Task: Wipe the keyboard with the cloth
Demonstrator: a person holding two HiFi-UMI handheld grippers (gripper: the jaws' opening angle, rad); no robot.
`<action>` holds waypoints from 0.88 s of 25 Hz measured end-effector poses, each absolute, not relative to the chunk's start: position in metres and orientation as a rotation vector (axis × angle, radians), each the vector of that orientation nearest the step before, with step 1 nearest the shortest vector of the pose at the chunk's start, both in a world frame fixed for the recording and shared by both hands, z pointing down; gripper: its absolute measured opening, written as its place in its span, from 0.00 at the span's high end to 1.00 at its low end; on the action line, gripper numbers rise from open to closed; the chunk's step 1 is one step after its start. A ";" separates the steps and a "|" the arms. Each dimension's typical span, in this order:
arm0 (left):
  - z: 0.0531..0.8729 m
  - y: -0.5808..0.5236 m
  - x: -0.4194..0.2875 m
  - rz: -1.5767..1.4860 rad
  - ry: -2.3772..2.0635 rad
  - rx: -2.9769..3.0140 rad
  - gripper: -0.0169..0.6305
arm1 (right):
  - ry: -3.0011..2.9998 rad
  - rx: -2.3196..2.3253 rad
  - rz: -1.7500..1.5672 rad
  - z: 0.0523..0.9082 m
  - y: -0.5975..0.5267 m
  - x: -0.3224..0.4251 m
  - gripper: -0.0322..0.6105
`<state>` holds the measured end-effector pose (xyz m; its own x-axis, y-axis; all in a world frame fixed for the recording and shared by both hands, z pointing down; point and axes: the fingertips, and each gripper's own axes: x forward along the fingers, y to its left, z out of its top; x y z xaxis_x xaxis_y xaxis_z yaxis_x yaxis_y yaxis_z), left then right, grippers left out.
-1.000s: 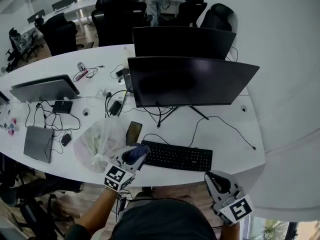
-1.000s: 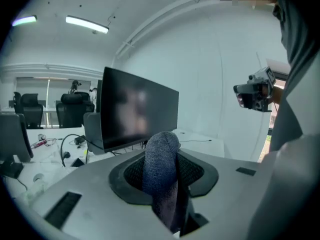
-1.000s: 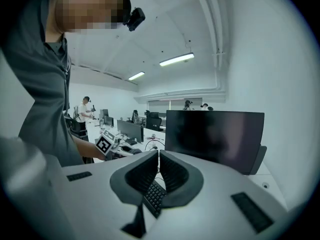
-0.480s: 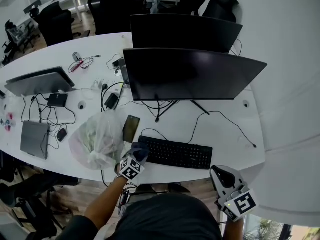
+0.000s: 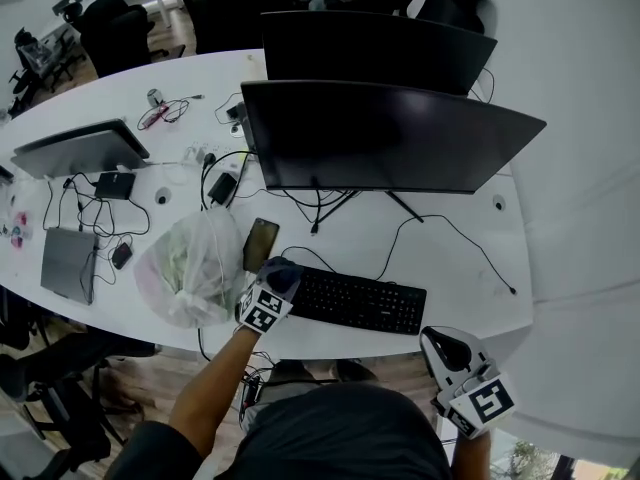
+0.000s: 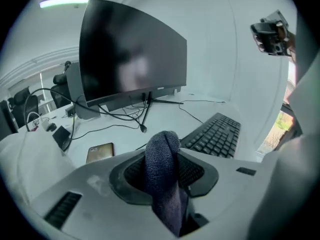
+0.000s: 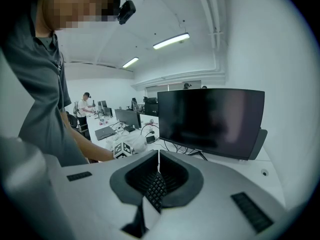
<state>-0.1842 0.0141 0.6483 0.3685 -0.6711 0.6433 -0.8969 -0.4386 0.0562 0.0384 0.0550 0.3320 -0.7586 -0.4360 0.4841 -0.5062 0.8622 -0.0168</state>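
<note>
Pinching one cloth (image 6: pixel 161 159), left claw (image 5: pixel 275 283) hovers by one keyboard (image 5: pixel 360 302); right claw (image 7: pixel 158 156) closed, empty.

Ceiling strip lights (image 7: pixel 171 40) give even brightness (gripper views bulge, corners black).

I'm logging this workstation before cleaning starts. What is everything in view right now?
desk: one, white, spans the head view
monitors: two, black, mid-desk, one behind the other
keyboard: one, black, near the front edge, below the monitors
phone: one, dark, left of the keyboard
plastic bag: one, clear, left of the phone
laptops: two, grey, left end of the desk
cables: several, black, across the desk
chairs: several, black, beyond the desk
cloth: one, dark blue, held at the keyboard's left end
left gripper: one, grey, shut on the cloth
right gripper: one, grey, shut and empty, off the desk's front right edge
</note>
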 end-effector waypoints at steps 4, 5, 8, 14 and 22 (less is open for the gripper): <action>0.665 0.019 -0.172 0.783 -1.285 2.217 0.80 | -2.564 0.677 0.209 0.335 0.055 0.034 0.93; 0.667 0.036 -0.164 0.775 -1.261 2.221 0.80 | -2.558 0.679 0.216 0.336 0.055 0.035 0.93; 0.669 0.090 -0.140 0.745 -1.180 2.231 0.80 | -2.533 0.705 0.241 0.339 0.051 0.041 0.93; 0.638 0.036 -0.163 0.636 -1.313 2.253 0.80 | -2.536 0.696 0.231 0.337 0.046 0.032 0.93; 0.663 0.070 -0.144 0.688 -1.149 2.235 0.81 | -2.546 0.685 0.238 0.337 0.044 0.014 0.93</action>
